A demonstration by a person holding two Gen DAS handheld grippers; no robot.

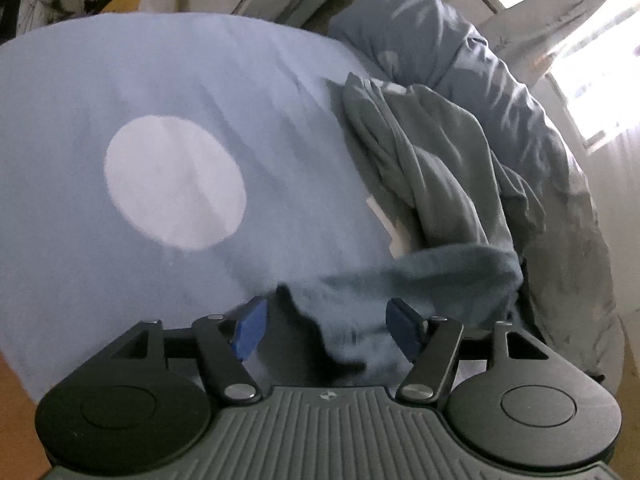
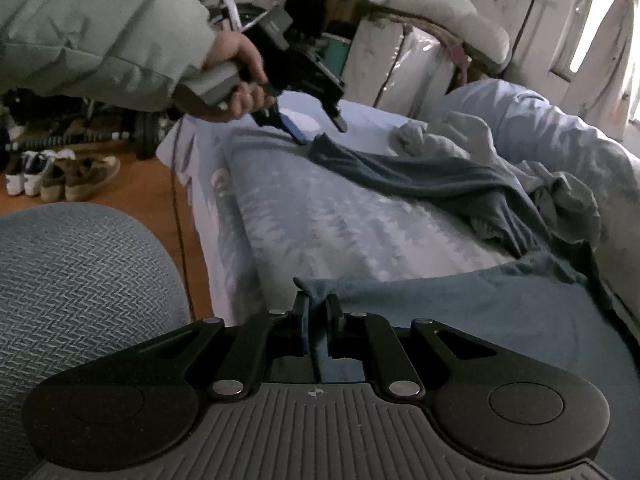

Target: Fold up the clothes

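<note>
a dark blue garment [image 2: 432, 184] is stretched across a bed covered by a light blue sheet [image 2: 304, 220], running from the far left to the near right of the right wrist view. its near corner is pinched between the closed fingers of the right gripper [image 2: 318, 312], with a small tuft of cloth standing up just above the fingertips. the far end of the garment lies at the left gripper [image 2: 318, 130], which is held in a hand [image 2: 240, 76] emerging from a pale green sleeve [image 2: 92, 28]; its blue-padded fingers are spread apart, and the cloth is seen just beside the blue pad, not clamped.

in the left wrist view, the left gripper [image 1: 324, 328] is seen with its fingers wide apart, and blurred blue cloth of the garment [image 1: 420, 280] lies between and beyond them. a large white circle [image 1: 176, 182] is printed on the sheet [image 1: 200, 64] to the left. a crumpled grey garment [image 1: 424, 160] is heaped to the right of it, with a rumpled blue duvet [image 1: 500, 92] behind, toward the far right.

on the wooden floor [image 2: 132, 184] to the left of the bed, several shoes [image 2: 60, 176] are lined up. a grey woven cushion [image 2: 80, 280] is seen at the near left.
</note>
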